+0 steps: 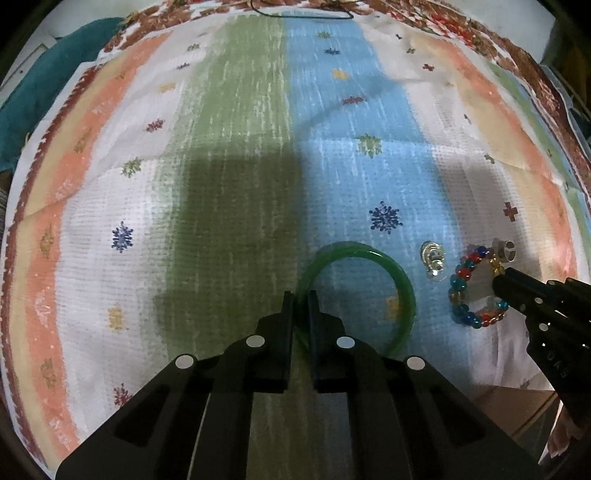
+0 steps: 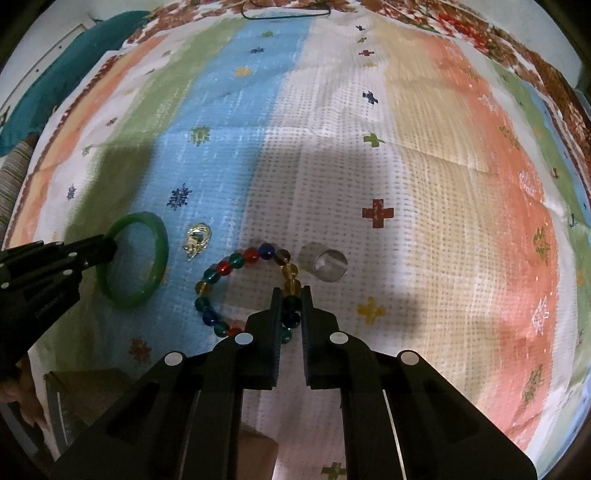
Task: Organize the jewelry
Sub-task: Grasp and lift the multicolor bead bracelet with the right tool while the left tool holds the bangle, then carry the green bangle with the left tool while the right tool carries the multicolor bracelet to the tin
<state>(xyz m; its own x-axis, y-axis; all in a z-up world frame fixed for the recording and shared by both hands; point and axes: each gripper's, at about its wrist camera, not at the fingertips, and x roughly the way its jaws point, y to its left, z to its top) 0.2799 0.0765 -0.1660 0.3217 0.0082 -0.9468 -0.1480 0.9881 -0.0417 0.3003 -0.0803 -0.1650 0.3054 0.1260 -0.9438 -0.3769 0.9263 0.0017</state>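
A green bangle [image 1: 369,254] lies flat on the striped cloth, and my left gripper [image 1: 301,297] is shut on its near-left rim. From the right wrist view, that gripper [image 2: 110,245] pinches the bangle [image 2: 160,251] from the left. A bracelet of coloured beads [image 2: 236,258] lies to the right of the bangle. My right gripper [image 2: 291,291] is shut on its right side, with dark beads pressed between the pads. The left wrist view shows the right gripper [image 1: 498,284] on the bracelet [image 1: 458,273]. A small silver piece [image 2: 197,238] and a clear ring [image 2: 328,264] lie loose nearby.
The striped, patterned cloth [image 1: 240,147] covers the whole surface. A teal fabric [image 1: 33,96] lies beyond its far left edge and a thin black wire [image 1: 306,15] at the far edge. A brown box [image 2: 85,398] sits by the near edge.
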